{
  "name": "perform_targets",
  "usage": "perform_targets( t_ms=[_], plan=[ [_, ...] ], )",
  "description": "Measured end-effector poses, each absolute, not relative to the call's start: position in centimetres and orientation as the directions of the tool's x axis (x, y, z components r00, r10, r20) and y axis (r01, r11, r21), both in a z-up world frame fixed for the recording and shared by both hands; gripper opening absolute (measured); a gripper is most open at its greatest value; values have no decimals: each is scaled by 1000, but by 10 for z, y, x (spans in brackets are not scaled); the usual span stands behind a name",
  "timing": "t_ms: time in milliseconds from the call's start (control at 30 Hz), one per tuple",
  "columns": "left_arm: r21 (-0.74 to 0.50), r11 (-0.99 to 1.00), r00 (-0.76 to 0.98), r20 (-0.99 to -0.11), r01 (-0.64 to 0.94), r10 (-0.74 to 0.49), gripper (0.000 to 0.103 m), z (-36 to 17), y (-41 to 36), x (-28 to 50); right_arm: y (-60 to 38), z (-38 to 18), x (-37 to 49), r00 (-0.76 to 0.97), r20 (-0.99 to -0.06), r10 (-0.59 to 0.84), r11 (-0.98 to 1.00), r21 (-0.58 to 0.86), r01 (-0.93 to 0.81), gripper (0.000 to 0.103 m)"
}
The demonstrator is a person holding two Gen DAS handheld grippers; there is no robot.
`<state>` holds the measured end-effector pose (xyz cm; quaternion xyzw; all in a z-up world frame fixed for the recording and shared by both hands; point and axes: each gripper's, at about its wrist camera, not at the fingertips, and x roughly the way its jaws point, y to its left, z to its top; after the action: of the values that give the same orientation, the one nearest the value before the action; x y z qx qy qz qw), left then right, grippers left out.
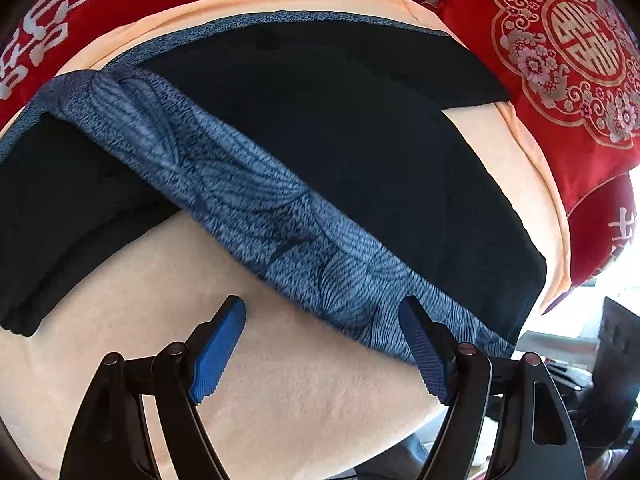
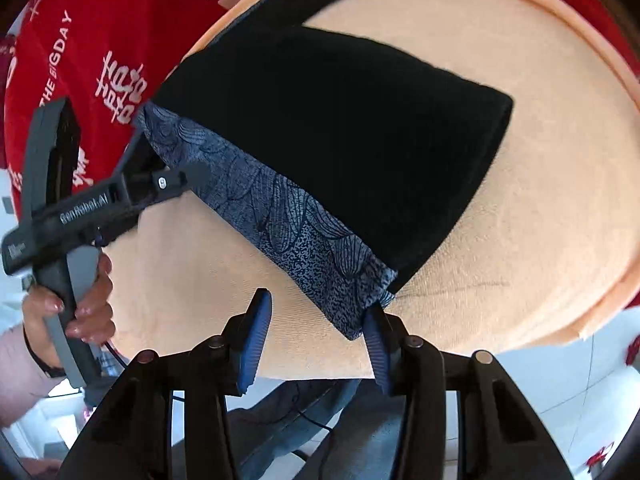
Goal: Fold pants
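Pants (image 1: 320, 128), dark with a blue patterned band, lie partly folded across a peach blanket (image 1: 280, 380). Left gripper (image 1: 322, 312) hovers wide apart at the band's near edge. Right gripper (image 2: 318, 306) is narrower, one pad touching the band's corner, probably to pinch it for the next fold.

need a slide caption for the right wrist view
Right tool open at the patterned waistband corner of dark pants on a peach blanket.
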<state>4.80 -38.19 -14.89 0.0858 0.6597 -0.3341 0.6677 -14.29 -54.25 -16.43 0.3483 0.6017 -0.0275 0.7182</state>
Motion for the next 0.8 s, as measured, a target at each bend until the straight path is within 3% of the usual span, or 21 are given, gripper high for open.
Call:
perform_targets(
  t_ms=[67, 100, 133, 200, 400, 500, 600, 800],
  plan=[
    [-333, 765, -88, -935, 551, -344, 79, -149, -387, 50, -548, -173, -139, 272, -863, 425, 727, 505, 466, 46],
    [-340, 764, -90, -932, 549, -351, 78, -149, -389, 51, -548, -176, -139, 266, -858, 439, 718, 514, 470, 37],
    [-356, 761, -94, -926, 542, -366, 66, -148, -390, 52, -548, -175, -136, 261, -850, 458, 712, 526, 465, 2],
    [-395, 750, -124, -911, 530, -393, 49, -144, -398, 55, -549, -164, -129, 272, -832, 483, 704, 554, 444, 3],
    [-409, 750, -46, -890, 520, -453, 49, -104, -414, 79, -573, -98, -83, 349, -813, 467, 762, 570, 307, 3],
    [-366, 776, 75, -882, 514, -466, 49, -74, -427, 109, -607, -64, -40, 399, -808, 434, 796, 551, 250, 3],
    [-315, 812, 182, -875, 491, -449, 79, -52, -424, 138, -643, -48, 4, 417, -826, 380, 835, 500, 230, 3],
    [-197, 888, 264, -908, 416, -325, 79, -62, -412, 168, -722, -47, 98, 420, -871, 256, 875, 393, 282, 7]
  ],
)
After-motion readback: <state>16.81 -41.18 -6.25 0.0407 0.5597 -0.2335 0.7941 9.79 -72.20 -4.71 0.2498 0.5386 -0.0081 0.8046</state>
